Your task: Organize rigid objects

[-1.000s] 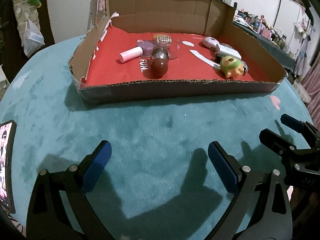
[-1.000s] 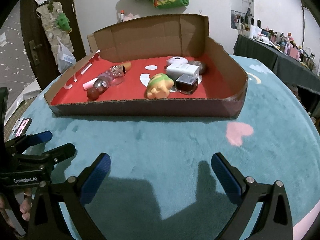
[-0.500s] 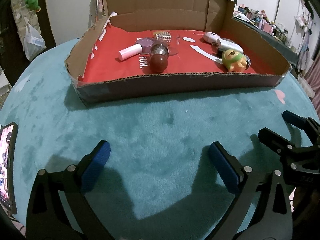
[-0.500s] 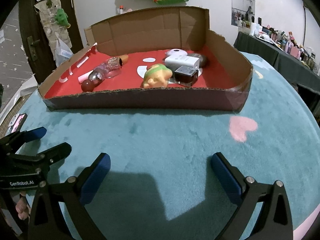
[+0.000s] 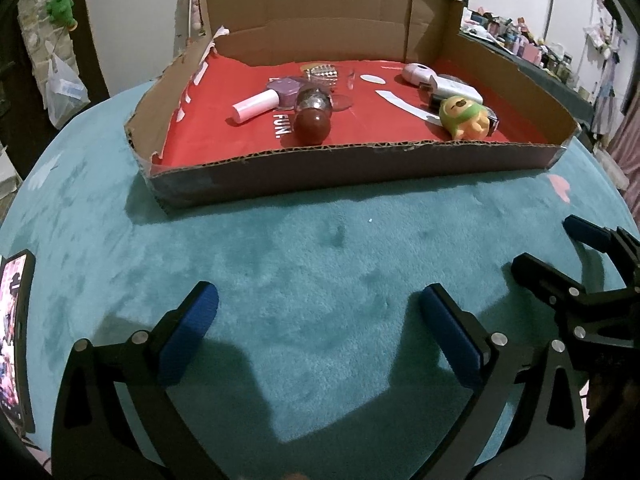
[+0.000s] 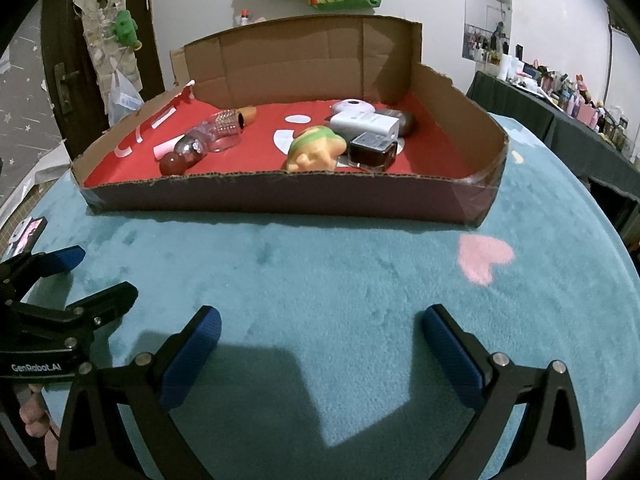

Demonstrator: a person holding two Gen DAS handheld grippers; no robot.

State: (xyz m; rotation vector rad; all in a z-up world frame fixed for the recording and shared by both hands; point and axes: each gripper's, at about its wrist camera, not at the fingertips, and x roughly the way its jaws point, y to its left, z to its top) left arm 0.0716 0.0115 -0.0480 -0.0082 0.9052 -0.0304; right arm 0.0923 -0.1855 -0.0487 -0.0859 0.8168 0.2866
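Rigid objects, among them a pink tube (image 5: pixel 256 105), a dark red ball (image 5: pixel 313 128), a green-capped toy (image 5: pixel 464 117), a white box (image 6: pixel 365 125) and a dark jar (image 6: pixel 372 151), all lie inside the cardboard box (image 5: pixel 344 162) on the teal desk (image 5: pixel 320 256), well ahead of both grippers. Left gripper (image 5: pixel 316 316) jaws have just been opening and are wide with nothing between them; right gripper (image 6: pixel 320 330) is also spread wide and empty. Risks: a low reach snags the box's front wall and shoves it, the ball rolls off when nudged, or the grippers, close side by side, collide.
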